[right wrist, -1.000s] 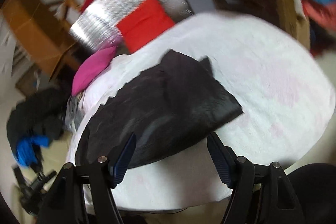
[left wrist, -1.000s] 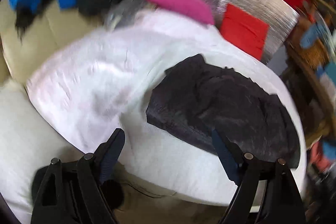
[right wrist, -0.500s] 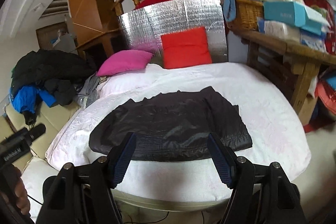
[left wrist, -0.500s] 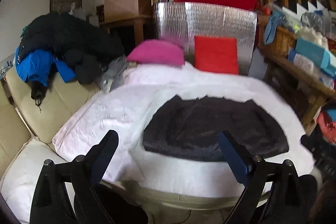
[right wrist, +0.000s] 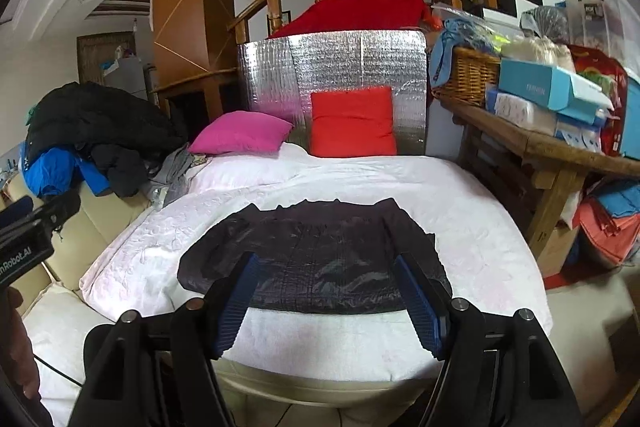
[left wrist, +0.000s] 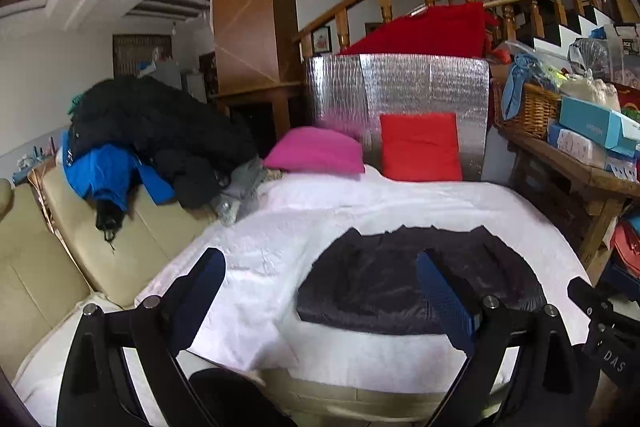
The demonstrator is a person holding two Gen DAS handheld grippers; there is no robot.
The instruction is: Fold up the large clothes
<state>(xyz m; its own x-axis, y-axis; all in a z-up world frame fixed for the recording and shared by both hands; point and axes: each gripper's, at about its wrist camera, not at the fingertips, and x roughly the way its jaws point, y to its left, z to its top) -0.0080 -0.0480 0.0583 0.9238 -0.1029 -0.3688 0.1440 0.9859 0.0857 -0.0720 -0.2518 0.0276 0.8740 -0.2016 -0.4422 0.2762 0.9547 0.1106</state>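
A black quilted jacket lies folded into a flat block on the white-covered bed. My left gripper hovers open above the bed's near edge, well back from the jacket, with nothing between its fingers. My right gripper is also open and empty, held back and above the jacket's near edge. The right gripper's body shows at the right edge of the left wrist view. At the left edge of the right wrist view I see the left gripper's body and a hand.
A pink pillow and a red pillow lean at the head of the bed against a silver foil panel. A pile of dark and blue clothes sits on the cream sofa at left. A cluttered wooden table stands at right.
Both grippers have lifted up and drawn back from the jacket, levelling out so the whole bed and room come into view. The left jaws have widened. The jacket lies still.
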